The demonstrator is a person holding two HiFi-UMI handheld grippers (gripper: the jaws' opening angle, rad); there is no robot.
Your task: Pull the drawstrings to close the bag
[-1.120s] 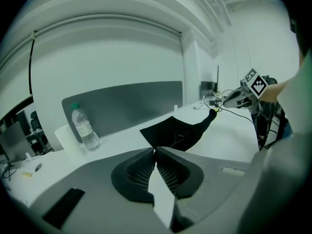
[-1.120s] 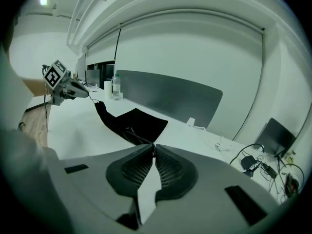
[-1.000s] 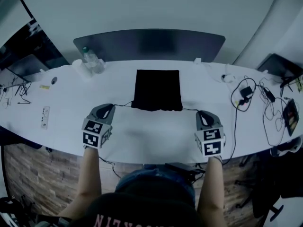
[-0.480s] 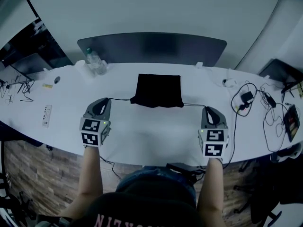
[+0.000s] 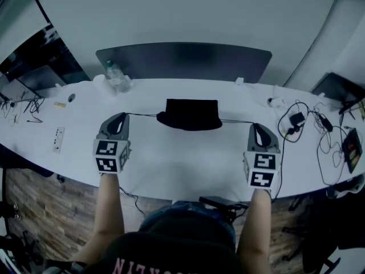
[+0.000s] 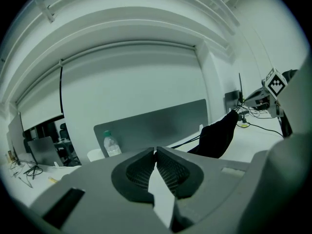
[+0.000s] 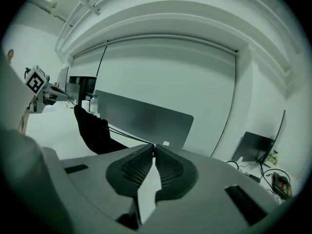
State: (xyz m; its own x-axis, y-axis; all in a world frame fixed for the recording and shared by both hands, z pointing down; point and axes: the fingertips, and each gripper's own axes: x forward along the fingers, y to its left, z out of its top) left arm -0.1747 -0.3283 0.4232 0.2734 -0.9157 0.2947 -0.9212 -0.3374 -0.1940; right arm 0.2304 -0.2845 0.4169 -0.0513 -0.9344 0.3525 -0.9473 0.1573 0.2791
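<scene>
Pinching the drawstrings [image 5: 142, 115] with jaws nearly shut, the left gripper [image 5: 117, 120] and right gripper [image 5: 258, 129] flank the bag [image 5: 189, 114], well apart from it, likely so the taut cords cinch its mouth. It sits mid-table [image 5: 182, 158].

1. Bag [image 5: 190, 114]: black cloth, matt, soft folds.
2. Table [image 5: 171, 160]: white, smooth, faint sheen.
3. Bottle [image 5: 117, 76]: clear plastic.
4. Floor [image 5: 34, 210]: wood-look planks.
5. Left gripper [image 6: 155, 152] pads [image 6: 139, 172]: dark, cross-hatched, matt.
</scene>
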